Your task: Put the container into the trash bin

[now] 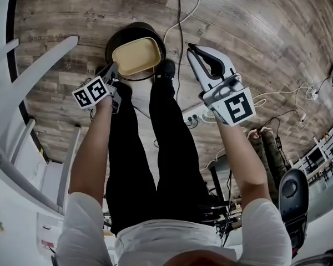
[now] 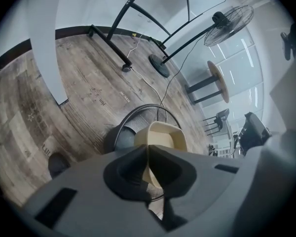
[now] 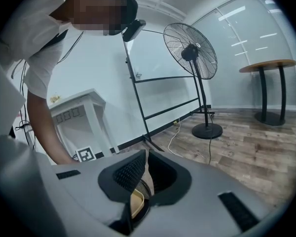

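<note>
Cream rectangular plastic container: hangs tilted over the mouth of the round black wire-mesh trash bin and is not yet inside. I cannot tell whether it touches the rim.
Left tongs: pinching the container's thin wall at its 8 o'clock corner in the head view, so one edge carries the whole load.
Right tongs: pressed together with nothing between them, off the bin's 3 o'clock side and apart from the container.
Bridging: the container looks nearly as wide as the bin's mouth. Released flat, it could lodge across the rim instead of dropping in.
Slip: held by a corner only, it may swing or slide free early and land outside, near the black shoe at the bin's 4 o'clock.
Tipping: the bin looks light. A push on its rim could shove or topple it across the wooden plank floor.
Snag: a thin black cable runs past the bin's 2 o'clock side, where the right tongs could catch it.
</note>
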{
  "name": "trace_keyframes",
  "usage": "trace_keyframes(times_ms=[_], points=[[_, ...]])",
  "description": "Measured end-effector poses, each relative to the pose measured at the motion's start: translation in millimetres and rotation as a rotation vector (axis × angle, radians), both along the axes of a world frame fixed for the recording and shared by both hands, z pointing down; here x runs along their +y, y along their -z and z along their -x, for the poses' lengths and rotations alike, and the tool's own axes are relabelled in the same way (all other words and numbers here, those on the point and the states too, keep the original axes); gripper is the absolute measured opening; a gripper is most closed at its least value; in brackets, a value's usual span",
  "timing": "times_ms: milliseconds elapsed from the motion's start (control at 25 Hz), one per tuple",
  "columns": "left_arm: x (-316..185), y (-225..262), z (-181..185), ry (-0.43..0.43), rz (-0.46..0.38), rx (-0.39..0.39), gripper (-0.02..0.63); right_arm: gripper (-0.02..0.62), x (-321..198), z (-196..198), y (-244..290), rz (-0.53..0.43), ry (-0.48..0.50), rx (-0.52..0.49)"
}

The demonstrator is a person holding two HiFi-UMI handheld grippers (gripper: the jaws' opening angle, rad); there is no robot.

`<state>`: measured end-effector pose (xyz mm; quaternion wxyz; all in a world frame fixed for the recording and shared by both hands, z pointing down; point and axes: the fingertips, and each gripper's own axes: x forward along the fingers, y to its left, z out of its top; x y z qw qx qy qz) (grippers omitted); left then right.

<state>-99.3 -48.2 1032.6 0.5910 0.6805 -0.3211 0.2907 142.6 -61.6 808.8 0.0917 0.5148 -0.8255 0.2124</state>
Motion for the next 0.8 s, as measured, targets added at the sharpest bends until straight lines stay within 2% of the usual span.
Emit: trace_keyframes(times_ms=[680, 800], points=[[6.7, -17.7, -2.2, 0.039, 0.01, -0.031, 0.022, 0.043, 0.3, 0.6, -9.9, 0.018, 0.01, -0.01], [9.8, -19.4, 0.0, 0.017, -0.003, -0.06, 0.051, 0.042, 0.2, 0.4, -8.9, 0.022, 0.02, -0.004]])
